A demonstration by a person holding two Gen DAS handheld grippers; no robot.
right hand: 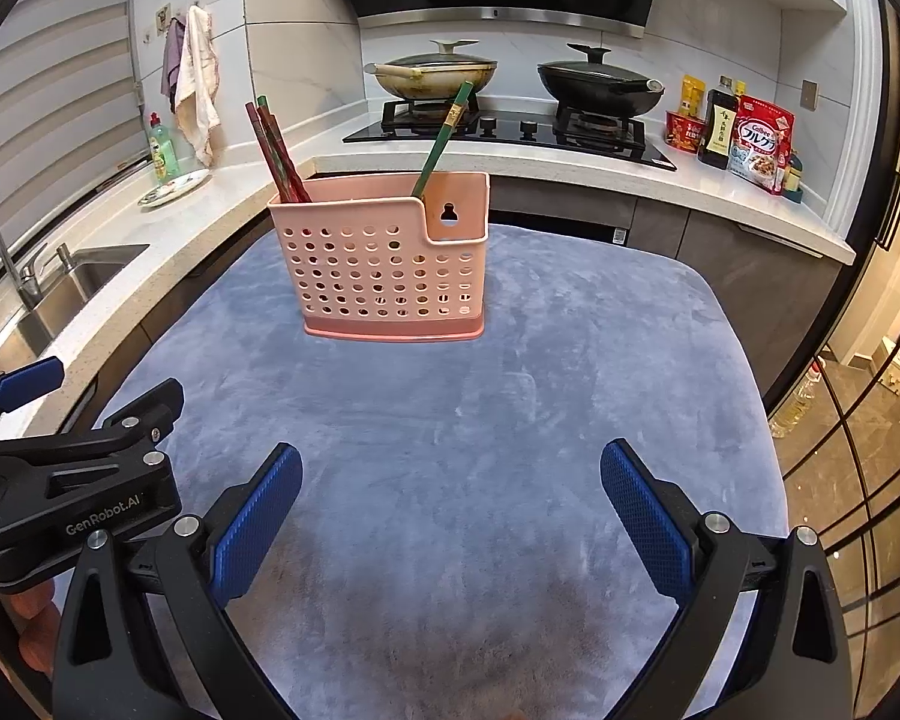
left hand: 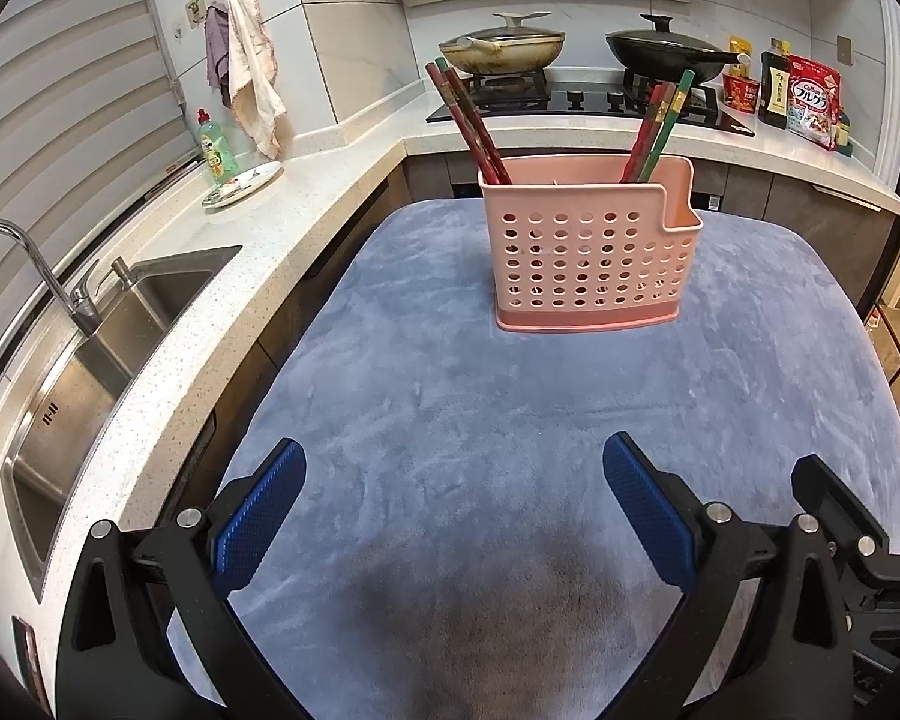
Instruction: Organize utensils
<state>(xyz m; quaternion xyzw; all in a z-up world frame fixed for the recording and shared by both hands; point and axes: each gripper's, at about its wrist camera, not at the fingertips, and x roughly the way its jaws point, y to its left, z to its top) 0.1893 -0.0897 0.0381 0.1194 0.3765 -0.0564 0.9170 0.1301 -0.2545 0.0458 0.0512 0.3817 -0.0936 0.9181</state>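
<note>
Left hand-held gripper [left hand: 453,498] and right hand-held gripper [right hand: 450,501]: both spread wide, nothing held, hovering over the near part of the blue plush-covered desk [right hand: 510,420]. No loose utensils on the cloth. Ahead, well apart, stands the pink perforated plastic utensil holder [right hand: 384,264]; red and green chopsticks [left hand: 471,123] are upright inside, leaning at both ends. Looks essentially finished.
</note>
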